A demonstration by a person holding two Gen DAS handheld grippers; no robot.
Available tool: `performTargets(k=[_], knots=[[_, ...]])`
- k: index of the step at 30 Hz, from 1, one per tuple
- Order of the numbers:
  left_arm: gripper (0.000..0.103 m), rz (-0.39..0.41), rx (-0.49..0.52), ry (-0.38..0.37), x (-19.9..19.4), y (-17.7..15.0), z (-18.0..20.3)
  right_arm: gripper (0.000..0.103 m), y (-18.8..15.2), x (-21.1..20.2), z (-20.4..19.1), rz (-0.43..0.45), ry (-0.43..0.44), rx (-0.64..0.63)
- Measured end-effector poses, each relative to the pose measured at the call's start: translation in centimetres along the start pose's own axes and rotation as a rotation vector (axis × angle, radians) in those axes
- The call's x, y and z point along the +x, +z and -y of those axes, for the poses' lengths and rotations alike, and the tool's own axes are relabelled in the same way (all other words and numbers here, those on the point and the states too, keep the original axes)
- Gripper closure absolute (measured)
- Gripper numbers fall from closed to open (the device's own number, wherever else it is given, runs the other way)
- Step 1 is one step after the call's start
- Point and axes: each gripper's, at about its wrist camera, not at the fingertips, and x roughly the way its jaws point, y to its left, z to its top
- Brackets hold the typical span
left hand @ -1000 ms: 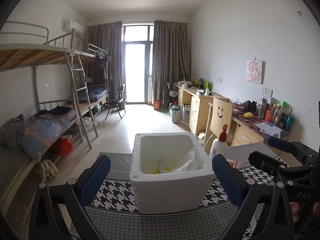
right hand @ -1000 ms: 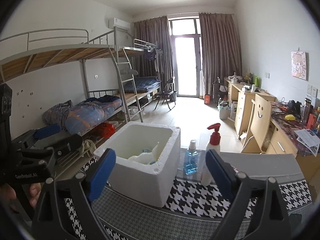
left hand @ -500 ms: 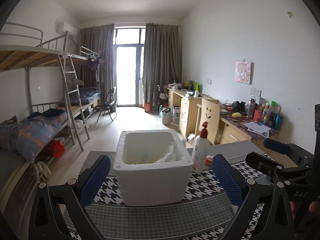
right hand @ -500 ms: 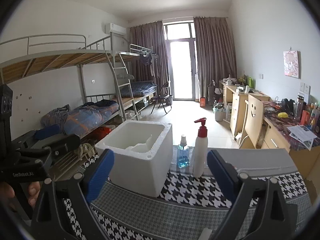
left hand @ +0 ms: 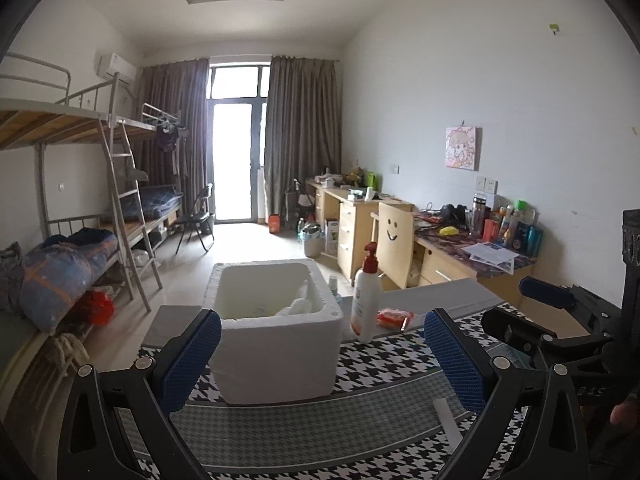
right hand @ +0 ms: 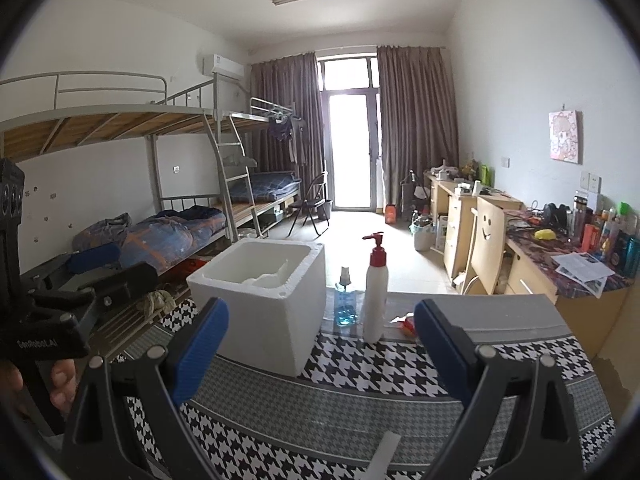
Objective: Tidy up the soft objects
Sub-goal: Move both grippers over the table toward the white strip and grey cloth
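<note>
- Soft white items (left hand: pixel 301 303): lay bunched inside the foam box, against its right inner wall; their make could not be told.
- Foam box (left hand: pixel 276 354): white, open-topped, stood upright on the houndstooth table cover (left hand: pixel 384 364), left of the bottles.
- Pump bottle (left hand: pixel 366 296): white with a red pump, upright, just beside the box's right side.
- Blue liquid bottle (right hand: pixel 345 305): small, clear, stood between the box and the pump bottle.
- Orange packet (left hand: pixel 394 317): lay flat, right of the pump bottle.
- Left gripper (left hand: pixel 322 364): fingers spread wide, holding nothing, above the cover and short of the box.
- Right gripper (right hand: pixel 322 350): fingers likewise spread wide and empty, near the table's front edge, apart from the box.
- Bunk beds (right hand: pixel 168 184): stood along the left wall, bedding heaped on the lower bunk.
</note>
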Motion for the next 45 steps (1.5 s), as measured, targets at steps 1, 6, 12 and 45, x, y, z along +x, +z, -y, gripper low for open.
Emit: performTargets(k=[1, 6, 12, 45], knots=[[0.001, 0.003, -0.001, -0.002, -0.1, -0.1, 0.1, 0.007, -0.1, -0.1, 0.2, -0.001, -0.002, 0.002], [0.001, 0.006, 0.01, -0.012, -0.4, -0.7, 0.7, 0.007, -0.5, -0.8, 0.4, 0.003, -0.025, 0.007], [0.001, 0.007, 0.021, -0.028, -0.7, -1.6, 1.4, 0.007, -1.4, -1.6, 0.7, 0.007, -0.042, 0.012], [0.001, -0.058, 0.038, -0.189, 0.0, -6.9, 6.5, 0.007, -7.8, -5.9, 3.6, -0.015, -0.202, 0.087]])
